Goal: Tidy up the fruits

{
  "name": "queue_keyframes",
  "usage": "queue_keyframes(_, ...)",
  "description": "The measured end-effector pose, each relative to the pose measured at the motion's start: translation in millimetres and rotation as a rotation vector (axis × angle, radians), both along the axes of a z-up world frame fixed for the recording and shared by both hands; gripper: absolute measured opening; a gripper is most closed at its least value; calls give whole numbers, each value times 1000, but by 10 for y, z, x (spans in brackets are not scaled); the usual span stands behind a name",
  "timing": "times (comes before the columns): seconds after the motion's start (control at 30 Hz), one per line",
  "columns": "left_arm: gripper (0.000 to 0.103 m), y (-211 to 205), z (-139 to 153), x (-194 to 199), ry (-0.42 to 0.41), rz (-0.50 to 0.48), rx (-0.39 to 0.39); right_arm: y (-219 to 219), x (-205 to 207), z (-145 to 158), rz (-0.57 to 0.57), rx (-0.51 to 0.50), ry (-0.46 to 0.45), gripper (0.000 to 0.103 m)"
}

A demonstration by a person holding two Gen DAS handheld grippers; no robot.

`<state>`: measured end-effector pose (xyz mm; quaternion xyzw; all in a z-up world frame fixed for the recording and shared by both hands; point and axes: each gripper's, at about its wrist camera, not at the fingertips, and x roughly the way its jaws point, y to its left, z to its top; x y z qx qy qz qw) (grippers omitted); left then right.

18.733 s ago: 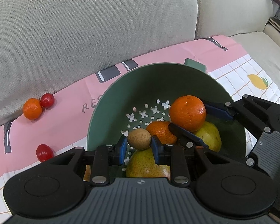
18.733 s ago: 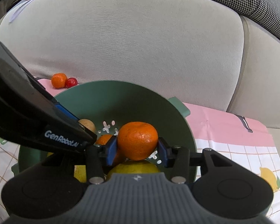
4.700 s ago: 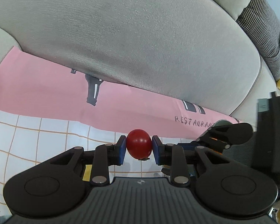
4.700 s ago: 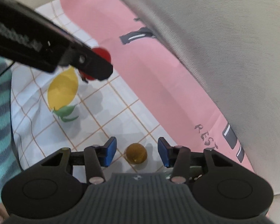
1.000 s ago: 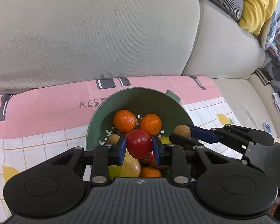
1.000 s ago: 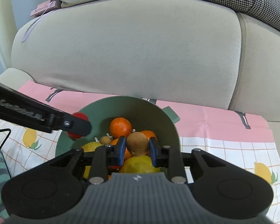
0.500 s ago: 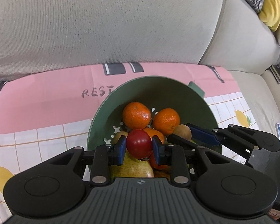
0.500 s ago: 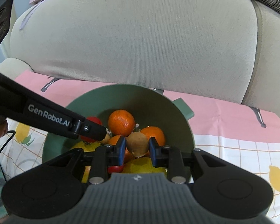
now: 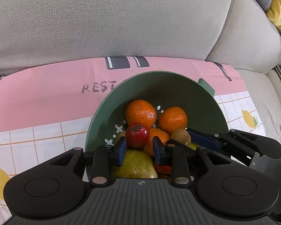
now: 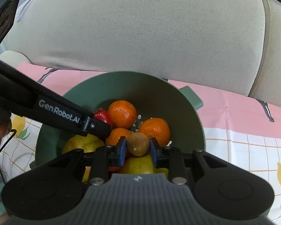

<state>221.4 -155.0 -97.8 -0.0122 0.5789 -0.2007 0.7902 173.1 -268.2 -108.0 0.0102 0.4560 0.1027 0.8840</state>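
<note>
We hold a gripper in each hand, and both hang over the green bowl.

Closest to us in the left wrist view, our left gripper has its two blue pads pinching a small red fruit. The red fruit has a dry little stem cap on top. Just under it lies a big yellow pear, low in the bowl by the near rim.

In the right wrist view, our right gripper pinches a small brown fruit between its blue pads. Under it sits another yellow pear. A third pear lies to the left, near the bowl's left wall. Our left gripper reaches in from the left edge of this view as a long black bar, and the red fruit peeks out at its tip.

A bit farther in, three oranges are piled together. One orange is in the middle, just past the brown fruit. One is toward the right wall. One is toward the far wall, right beside the red fruit. We can see little white holes in the bowl's bottom between them.

The bowl has a small handle on its far right side. It stands on a cloth that is white with squares and lemons near us and pink at its far edge.

Behind the cloth rises the grey sofa back.
</note>
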Motion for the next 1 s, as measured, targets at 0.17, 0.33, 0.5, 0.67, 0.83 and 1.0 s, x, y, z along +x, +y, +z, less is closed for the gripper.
queue_keyframes(0.17,44,47,89,-16,-16,11,-15,-27,28,32,-19,-1,1,36)
queue_keyframes(0.33,53,99,373,-116,-102,-3,-17,-54,1,194,-28,18,-24,48)
queue_keyframes(0.5,59,158,775,-324,-241,-39,6,-53,-101,479,-51,46,-86,70)
queue_keyframes(0.67,66,277,1213,-580,-398,-50,35,-45,-247,829,-68,74,-147,79)
queue_keyframes(0.83,76,472,1597,-905,-561,-23,80,-11,-448,1221,-94,107,-217,85)
queue_keyframes(1.0,82,668,1807,-1235,-656,-5,126,60,-784,1505,-119,83,-270,89)
